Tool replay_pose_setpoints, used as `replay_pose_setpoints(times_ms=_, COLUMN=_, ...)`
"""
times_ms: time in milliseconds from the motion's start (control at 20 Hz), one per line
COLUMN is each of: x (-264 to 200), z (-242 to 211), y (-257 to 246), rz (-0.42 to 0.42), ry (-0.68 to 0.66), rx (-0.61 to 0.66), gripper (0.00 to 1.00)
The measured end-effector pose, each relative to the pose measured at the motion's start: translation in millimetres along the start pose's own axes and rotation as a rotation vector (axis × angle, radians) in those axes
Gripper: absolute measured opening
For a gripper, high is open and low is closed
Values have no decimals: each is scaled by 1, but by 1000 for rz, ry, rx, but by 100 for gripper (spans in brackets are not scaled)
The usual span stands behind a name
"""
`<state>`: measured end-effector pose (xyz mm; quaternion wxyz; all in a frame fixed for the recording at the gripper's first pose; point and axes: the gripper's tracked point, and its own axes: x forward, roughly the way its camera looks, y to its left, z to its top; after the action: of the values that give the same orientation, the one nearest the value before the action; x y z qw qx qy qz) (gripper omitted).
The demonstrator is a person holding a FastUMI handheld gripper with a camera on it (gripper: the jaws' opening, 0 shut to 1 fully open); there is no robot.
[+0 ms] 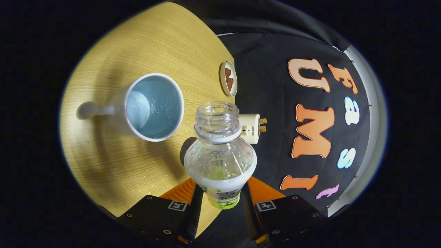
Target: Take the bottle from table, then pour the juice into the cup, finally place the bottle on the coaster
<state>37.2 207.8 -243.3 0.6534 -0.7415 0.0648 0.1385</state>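
A clear plastic bottle [220,162] with a green label and no cap is held between my fingers, and my gripper [222,194] is shut on its lower body. The view is rolled, so the bottle lies tilted over the wooden table [113,165]. Its open mouth is close beside the rim of the white cup [153,106], not over it. The cup has a pale blue inside with small droplets, and its handle points away from the bottle. A dark round disc [185,148] peeks out from behind the bottle's shoulder.
A small round white-rimmed dish [228,78] with a red-brown inside sits near the table's edge beyond the cup. A white plug adapter [252,128] lies just behind the bottle's neck. The black cloth wall rises past the table's edge.
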Motion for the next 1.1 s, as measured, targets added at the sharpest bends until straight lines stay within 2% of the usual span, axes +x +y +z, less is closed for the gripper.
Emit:
replay_pose_setpoints(times_ms=650, x=1, z=4, y=-6, rz=-48, ry=-20, rx=-182, gripper=57)
replay_pose_setpoints(times_ms=1100, x=7, z=3, y=-12, rz=-63, ry=-24, rx=-234, gripper=57)
